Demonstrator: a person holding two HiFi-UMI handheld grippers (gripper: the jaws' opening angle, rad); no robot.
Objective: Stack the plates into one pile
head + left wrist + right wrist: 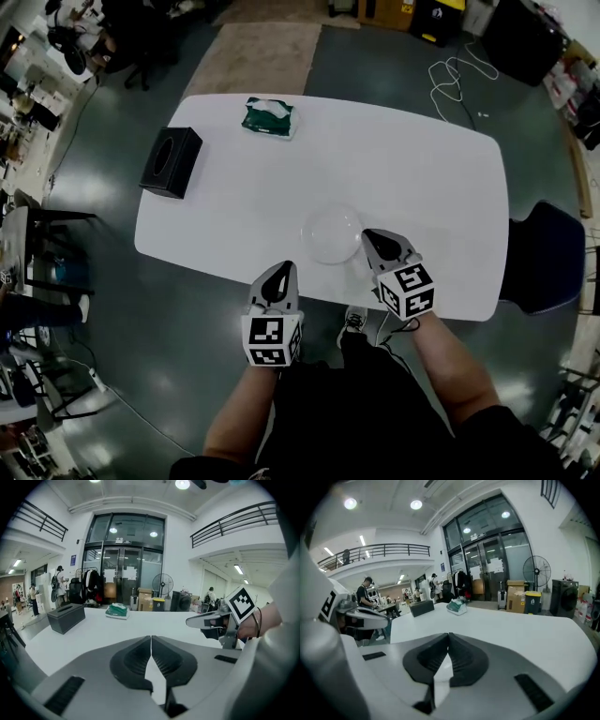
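Since only one pale round outline shows on the desk, the plates read as one pile already; how many lie in it I cannot tell. The pile sits flat near the desk's front edge, between the two tools and a little beyond them.

Right tool: tip just beside the pile's right rim, apart from it as far as the head view shows. Jaws pressed together, pads meeting, nothing between them.

Left tool: at the front edge, near the pile's lower left, not touching. Jaws likewise together and empty.

Both gripper views look out across the desk top and neither catches the pile. Judgement: with both tools empty and off the plates, stacking looks done, and the tools are held clear so the pile is not knocked.

Surroundings: black box at the far left and green pack at the far edge, both well apart from the pile, nothing lying between. Chair at the desk's right end; cable on the floor beyond. None of these stands in the tools' way.
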